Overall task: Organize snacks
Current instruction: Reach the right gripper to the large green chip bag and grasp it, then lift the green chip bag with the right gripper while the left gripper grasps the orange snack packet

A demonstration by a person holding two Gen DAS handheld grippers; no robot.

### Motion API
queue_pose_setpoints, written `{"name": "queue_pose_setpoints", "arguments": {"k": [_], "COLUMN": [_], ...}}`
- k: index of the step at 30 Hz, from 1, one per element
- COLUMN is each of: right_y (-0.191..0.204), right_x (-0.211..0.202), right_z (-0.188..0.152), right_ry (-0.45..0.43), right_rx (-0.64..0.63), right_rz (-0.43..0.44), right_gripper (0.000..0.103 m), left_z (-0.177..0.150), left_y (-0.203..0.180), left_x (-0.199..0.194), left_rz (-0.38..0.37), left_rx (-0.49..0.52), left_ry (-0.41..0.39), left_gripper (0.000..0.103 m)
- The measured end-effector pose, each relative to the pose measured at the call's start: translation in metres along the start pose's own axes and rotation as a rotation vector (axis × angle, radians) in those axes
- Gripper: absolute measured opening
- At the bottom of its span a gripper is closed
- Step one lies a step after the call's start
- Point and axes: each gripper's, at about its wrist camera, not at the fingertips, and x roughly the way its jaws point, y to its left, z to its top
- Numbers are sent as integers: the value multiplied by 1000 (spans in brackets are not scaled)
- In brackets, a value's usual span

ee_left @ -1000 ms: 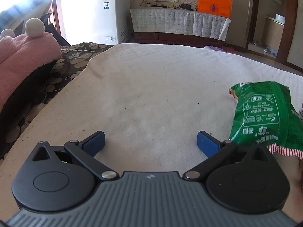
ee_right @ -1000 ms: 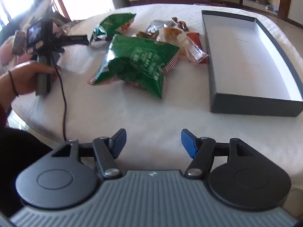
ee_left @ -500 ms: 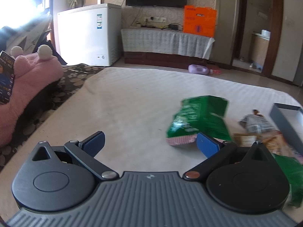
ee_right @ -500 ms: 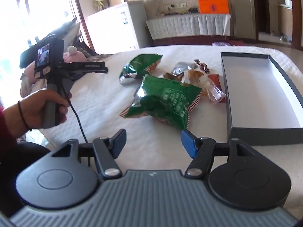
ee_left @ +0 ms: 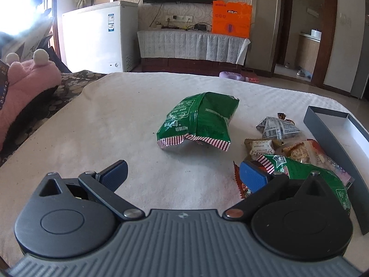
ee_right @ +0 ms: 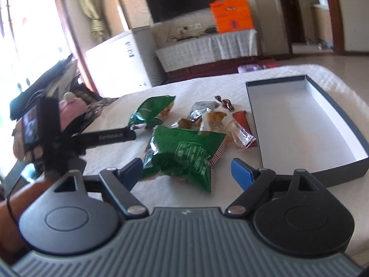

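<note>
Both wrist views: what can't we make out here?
- Near green snack bag, left wrist view: lower part hidden behind the left gripper.
- Grey box, left wrist view: cut off by the right edge.
- Small wrapped snacks, right wrist view: motion blur, so labels unreadable.
- Person's hand, right wrist view: mostly cut off at the left edge.

You have a matt, woven white cloth under everything, slightly ribbed. The two green snack bags are glossy crinkled foil-plastic that catches the light. The small wrappers near the box look like clear and shiny film. The box on your right is matt dark card outside, smooth pale paper inside. At far left, the pink plush is fuzzy.
</note>
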Motion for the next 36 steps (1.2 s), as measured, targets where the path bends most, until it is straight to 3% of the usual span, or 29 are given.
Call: {"name": "queue_pose_setpoints", "arguments": {"k": [8,15,18,26,36], "right_y": [34,54,54,50,15], "right_x": [50,78,81,68,26], "right_z": [3,0,-1,-1,-14], "right_ry": [39,56,61,109,143], "right_rx": [-23,-59,-108,-290,-256], "right_rz": [-94,-223,-213,-189,-138], "right_gripper": [88,91,93,83,81], "left_z": [5,7,5,-3,-9], "left_y": [10,13,9,-10,-17], "left_x": [7,12,12,13,11], "left_rz": [55,31,4,-58,-147], "left_rx": [6,21,48,154,208], "left_ry": [-21,-5,1,5,13], "left_gripper": [103,103,103,103,103]}}
